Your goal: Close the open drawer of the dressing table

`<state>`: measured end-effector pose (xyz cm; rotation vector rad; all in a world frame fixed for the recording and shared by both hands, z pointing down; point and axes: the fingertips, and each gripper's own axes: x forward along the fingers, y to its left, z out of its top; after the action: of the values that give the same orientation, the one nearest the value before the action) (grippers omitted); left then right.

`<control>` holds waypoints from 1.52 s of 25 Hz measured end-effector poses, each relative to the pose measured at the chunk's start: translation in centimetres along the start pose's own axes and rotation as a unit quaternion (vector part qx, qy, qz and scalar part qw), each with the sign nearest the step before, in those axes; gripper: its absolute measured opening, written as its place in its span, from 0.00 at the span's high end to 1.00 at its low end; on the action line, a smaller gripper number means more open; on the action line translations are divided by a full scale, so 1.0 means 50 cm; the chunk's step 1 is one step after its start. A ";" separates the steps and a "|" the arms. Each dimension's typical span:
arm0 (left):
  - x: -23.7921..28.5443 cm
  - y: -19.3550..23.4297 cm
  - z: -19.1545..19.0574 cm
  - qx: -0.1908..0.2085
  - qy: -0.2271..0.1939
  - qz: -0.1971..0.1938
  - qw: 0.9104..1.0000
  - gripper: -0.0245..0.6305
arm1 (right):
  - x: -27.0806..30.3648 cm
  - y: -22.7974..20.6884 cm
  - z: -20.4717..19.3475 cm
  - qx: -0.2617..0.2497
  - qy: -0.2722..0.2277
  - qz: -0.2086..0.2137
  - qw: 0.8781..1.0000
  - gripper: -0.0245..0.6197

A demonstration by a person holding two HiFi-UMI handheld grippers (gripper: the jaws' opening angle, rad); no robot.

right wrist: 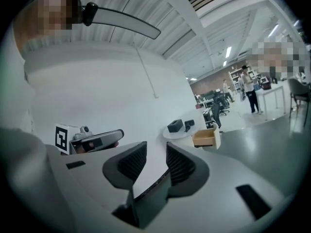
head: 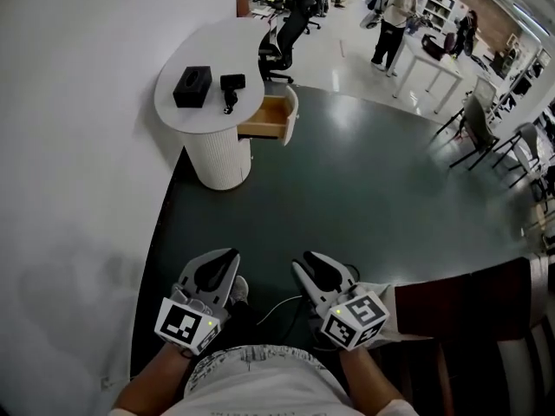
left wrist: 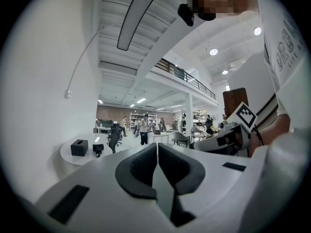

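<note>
The white round dressing table (head: 178, 111) stands against the wall at the far left, well ahead of me. Its wooden drawer (head: 270, 118) is pulled out to the right, white front (head: 292, 115) leading. In the right gripper view the drawer (right wrist: 204, 138) shows small beyond the jaws. My left gripper (head: 227, 256) is held low near my body, pads together with nothing between them (left wrist: 157, 147). Beside it, my right gripper (head: 305, 260) is open and empty, with a clear gap between its ribbed pads (right wrist: 156, 153). Both are far from the drawer.
A black tissue box (head: 192, 86) and a black hair dryer (head: 231, 89) lie on the tabletop. A black office chair (head: 282, 46) stands behind the table. A dark wooden cabinet (head: 473, 319) is close at my right. People, a white table (head: 429, 63) and chairs (head: 481, 124) occupy the far right.
</note>
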<state>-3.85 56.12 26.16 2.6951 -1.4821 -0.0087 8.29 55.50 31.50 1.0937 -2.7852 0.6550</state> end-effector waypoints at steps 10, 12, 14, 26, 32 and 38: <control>0.110 0.224 0.013 -0.011 0.013 -0.014 1.000 0.93 | 0.220 -0.056 0.088 0.012 0.006 -0.021 1.000 0.76; 0.131 0.263 0.020 -0.013 0.012 -0.018 1.000 0.93 | 0.261 -0.062 0.107 0.010 0.007 -0.023 1.000 0.75; 0.151 0.298 0.030 -0.013 0.011 -0.024 1.000 0.93 | 0.298 -0.068 0.125 0.010 0.006 -0.025 1.000 0.76; 0.239 0.465 0.041 -0.016 0.012 -0.040 0.999 0.93 | 0.461 -0.110 0.180 0.014 0.004 -0.043 0.999 0.76; 0.273 0.512 0.041 -0.017 0.012 -0.041 0.999 0.93 | 0.513 -0.136 0.195 0.015 0.012 -0.050 0.999 0.76; 0.314 0.552 0.039 -0.017 0.014 -0.039 0.999 0.93 | 0.565 -0.168 0.214 0.014 0.019 -0.048 0.999 0.76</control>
<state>-18.77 28.00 26.28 2.7129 -1.3549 -0.0020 -6.22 27.73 31.17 1.1998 -2.6800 0.6975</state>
